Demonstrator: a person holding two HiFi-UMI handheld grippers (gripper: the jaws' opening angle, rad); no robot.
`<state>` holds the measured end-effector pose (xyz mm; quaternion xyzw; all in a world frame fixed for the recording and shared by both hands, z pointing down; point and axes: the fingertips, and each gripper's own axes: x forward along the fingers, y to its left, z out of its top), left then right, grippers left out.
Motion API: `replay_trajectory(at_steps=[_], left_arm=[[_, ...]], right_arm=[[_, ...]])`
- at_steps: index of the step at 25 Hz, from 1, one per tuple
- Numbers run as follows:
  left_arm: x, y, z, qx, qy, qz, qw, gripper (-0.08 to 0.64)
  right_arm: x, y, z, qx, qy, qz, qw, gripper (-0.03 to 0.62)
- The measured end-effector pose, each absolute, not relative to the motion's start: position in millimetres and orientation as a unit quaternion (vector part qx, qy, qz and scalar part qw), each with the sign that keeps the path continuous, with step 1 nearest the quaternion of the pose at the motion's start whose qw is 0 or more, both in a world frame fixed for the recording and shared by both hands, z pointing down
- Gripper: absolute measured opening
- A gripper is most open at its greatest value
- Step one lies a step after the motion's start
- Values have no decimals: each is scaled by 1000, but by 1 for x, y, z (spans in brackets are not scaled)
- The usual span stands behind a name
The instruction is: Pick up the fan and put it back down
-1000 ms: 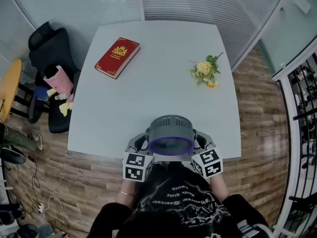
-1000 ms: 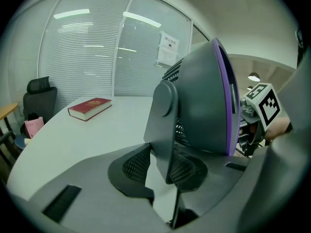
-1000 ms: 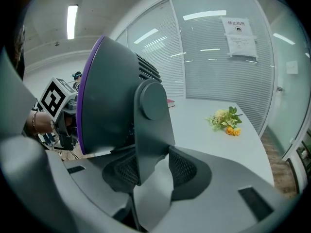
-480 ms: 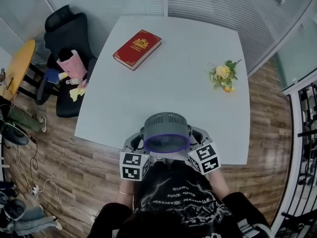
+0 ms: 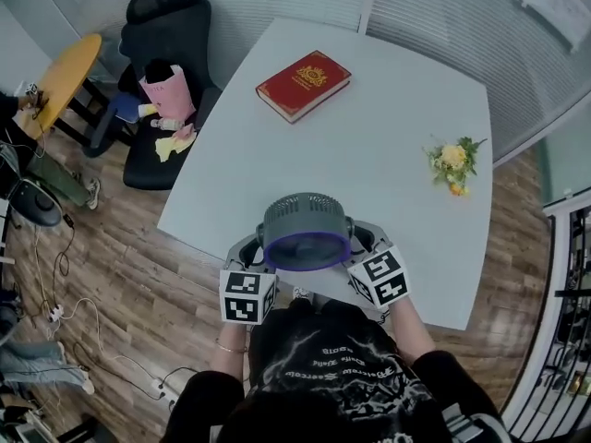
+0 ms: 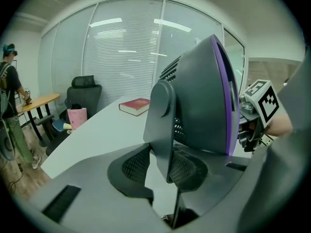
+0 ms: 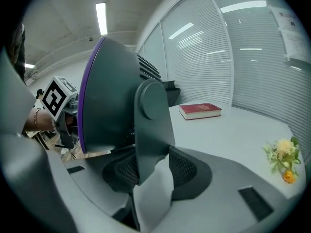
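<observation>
1. Grey plastic with a purple rim, the fan is hanging in the head view over the near edge of the white table. It is being carried between the left claw and the right claw. It is looking lifted rather than resting, so the step in hand is probably the carry ahead of the set-down. Doing that well is calling for both claws travelling level. The fan should be going down on bare table, in from the edge and well apart from the red book and the flowers. The fan is sitting squarely between the two claws, one at each flank.

2. In the left gripper view, the left claw is clamping the fan's support arm, with ribbed pads pressing on either face. The squeeze is best held even until the fan is bearing its own weight. The fan's body is rising above the claw and leaning to its right. The right claw's marker cube is showing just beyond it.

3. In the right gripper view, the right claw is likewise gripping the opposite support arm, jaws closed on it. Letting go on one side first is likely to tip the fan. The fan's body is standing above and left of this claw, with open table lying ahead.
</observation>
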<state>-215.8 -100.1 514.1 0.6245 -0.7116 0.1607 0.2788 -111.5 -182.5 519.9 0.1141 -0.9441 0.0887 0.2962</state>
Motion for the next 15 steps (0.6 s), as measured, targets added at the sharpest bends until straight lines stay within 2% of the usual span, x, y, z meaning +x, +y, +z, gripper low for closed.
replay_trajectory(at_steps=[15], left_arm=[[-300,-110,550,564,-750,164,304,94]], right_arm=[[-209,-207,560,50,-942,77,323,156]])
